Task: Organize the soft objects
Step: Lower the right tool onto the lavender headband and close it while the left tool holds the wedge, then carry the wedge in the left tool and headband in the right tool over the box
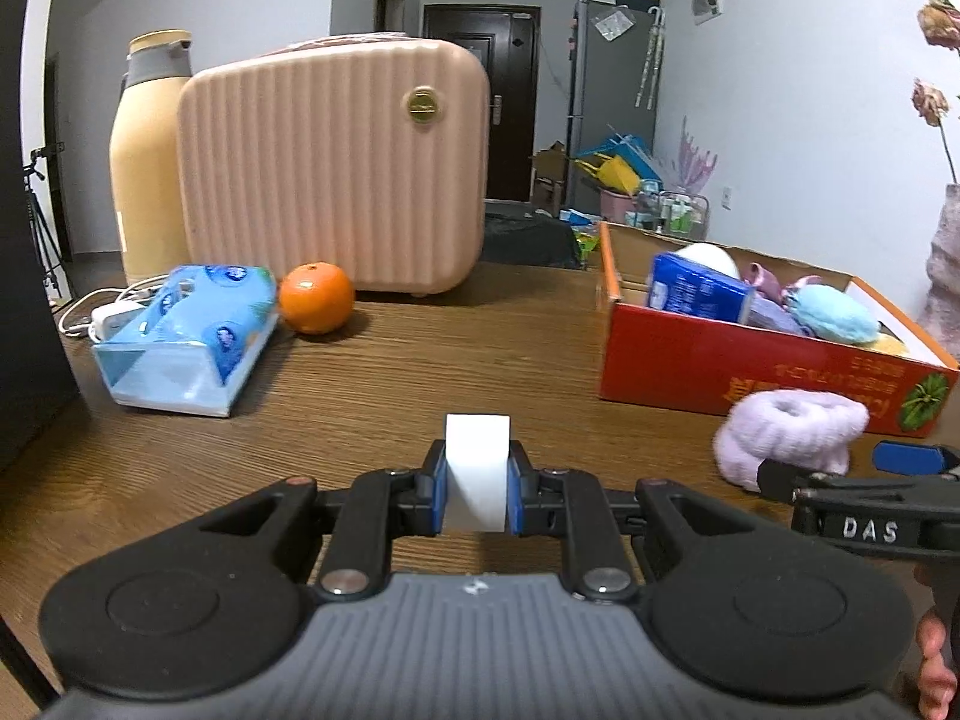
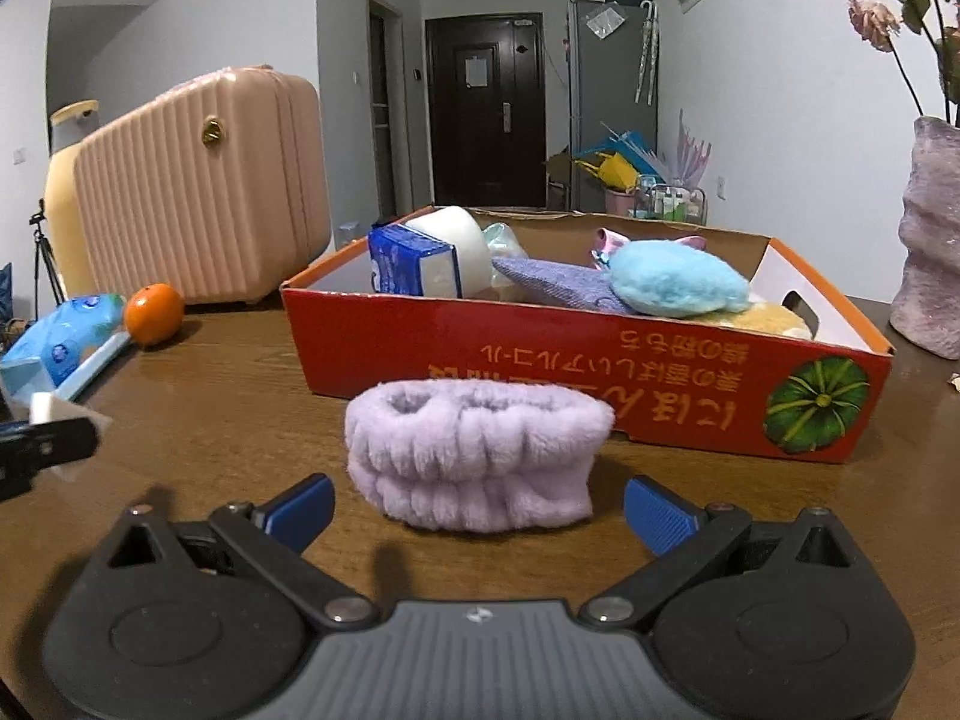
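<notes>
My left gripper (image 1: 477, 480) is shut on a white sponge block (image 1: 477, 456) and holds it low over the wooden table. My right gripper (image 2: 479, 510) is open, its blue pads on either side of a fluffy lilac headband (image 2: 477, 456) that lies on the table in front of the red cardboard box (image 2: 540, 384). The headband also shows in the left wrist view (image 1: 786, 432). The box (image 1: 720, 360) holds a blue tissue pack (image 2: 408, 267), a white roll (image 2: 462, 240), a purple cloth (image 2: 558, 285) and a light blue plush (image 2: 678, 288).
A blue tissue pack (image 1: 192, 336) and an orange (image 1: 316, 297) lie at the left, in front of a pink ribbed case (image 1: 336, 168) and a beige flask (image 1: 150, 150). White cables (image 1: 96, 312) lie far left. A lilac vase (image 2: 930, 252) stands at the right.
</notes>
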`<state>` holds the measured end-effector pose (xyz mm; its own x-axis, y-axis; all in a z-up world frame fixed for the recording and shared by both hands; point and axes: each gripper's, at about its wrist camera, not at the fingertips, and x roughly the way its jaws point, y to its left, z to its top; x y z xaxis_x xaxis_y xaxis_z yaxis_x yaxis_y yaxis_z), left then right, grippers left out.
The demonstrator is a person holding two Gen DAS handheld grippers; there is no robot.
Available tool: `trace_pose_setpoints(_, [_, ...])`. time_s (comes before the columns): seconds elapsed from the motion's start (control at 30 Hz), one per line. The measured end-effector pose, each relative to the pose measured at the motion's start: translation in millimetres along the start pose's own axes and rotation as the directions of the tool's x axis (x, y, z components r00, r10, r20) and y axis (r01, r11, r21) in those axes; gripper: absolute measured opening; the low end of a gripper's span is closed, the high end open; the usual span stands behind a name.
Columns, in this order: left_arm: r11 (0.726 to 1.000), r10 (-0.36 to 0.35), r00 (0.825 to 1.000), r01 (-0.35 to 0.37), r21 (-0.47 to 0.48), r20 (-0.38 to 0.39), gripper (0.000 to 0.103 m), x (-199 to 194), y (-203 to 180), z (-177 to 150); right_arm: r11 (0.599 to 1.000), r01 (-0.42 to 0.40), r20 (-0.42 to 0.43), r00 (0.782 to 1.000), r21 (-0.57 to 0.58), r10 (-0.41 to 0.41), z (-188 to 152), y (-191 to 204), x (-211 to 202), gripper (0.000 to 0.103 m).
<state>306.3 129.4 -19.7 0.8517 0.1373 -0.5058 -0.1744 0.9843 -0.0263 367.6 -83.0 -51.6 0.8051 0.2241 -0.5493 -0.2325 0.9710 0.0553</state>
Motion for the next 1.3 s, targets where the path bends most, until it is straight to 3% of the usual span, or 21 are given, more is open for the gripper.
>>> trace_pose_setpoints(0.33, [0.999,0.034,0.999,-0.034,-0.022,0.004,0.019,6,11,4,1.000,0.024,-0.077,0.997,0.011,-0.023,16,9,43,0.103])
trace_pose_setpoints(0.47, [0.999,0.042,0.999,-0.042,-0.022,0.005,0.019,8,12,4,1.000,0.028,-0.084,0.996,-0.011,-0.029,22,15,55,0.097])
trace_pose_setpoints(0.63, [0.999,0.043,0.999,-0.042,-0.024,0.010,0.019,9,13,4,1.000,-0.002,-0.100,0.995,-0.015,0.000,26,17,64,0.073])
trace_pose_setpoints(0.8, [0.999,0.046,0.999,-0.046,-0.021,0.021,0.019,6,12,4,0.998,-0.053,-0.085,0.995,-0.018,0.051,26,17,57,0.029])
trace_pose_setpoints(1.3, [0.998,0.048,0.998,-0.047,-0.029,0.048,0.019,2,12,6,0.994,-0.113,0.031,0.993,-0.002,0.113,27,10,26,0.026])
